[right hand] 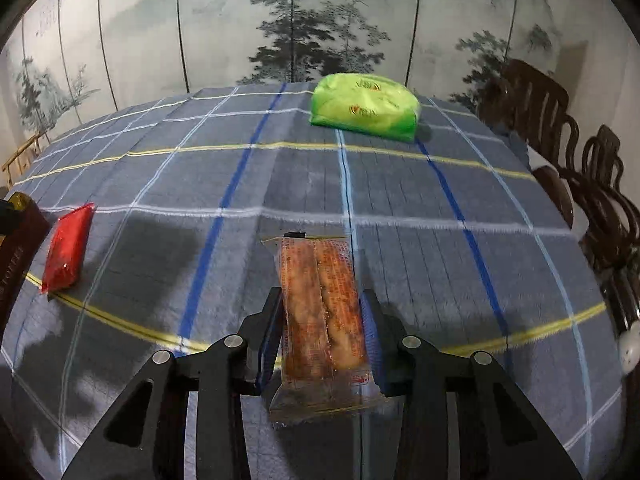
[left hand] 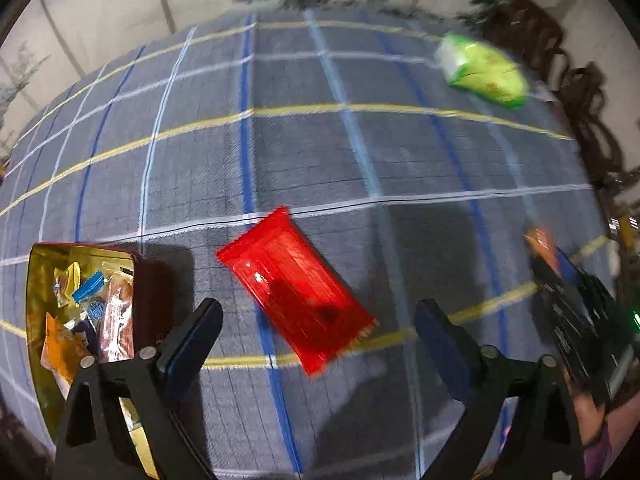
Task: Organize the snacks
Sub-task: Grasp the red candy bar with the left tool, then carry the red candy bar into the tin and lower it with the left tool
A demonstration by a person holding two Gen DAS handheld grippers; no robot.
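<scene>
While a gold-lined box (left hand: 40, 280) of wrapped snacks sits at the tablecloth's (left hand: 320, 160) left edge, the left gripper (left hand: 316, 328) hangs spread wide over a red packet (left hand: 294, 290) lying beside that box, not touching it. Further right, the right gripper (right hand: 322, 320) clamps a clear-wrapped orange snack bar (right hand: 320, 304). A green bag (right hand: 366, 106) rests near the far edge.

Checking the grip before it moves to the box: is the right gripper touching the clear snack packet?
Touching. In the right wrist view the right gripper has both pads pressed against the sides of the snack packet.
</scene>
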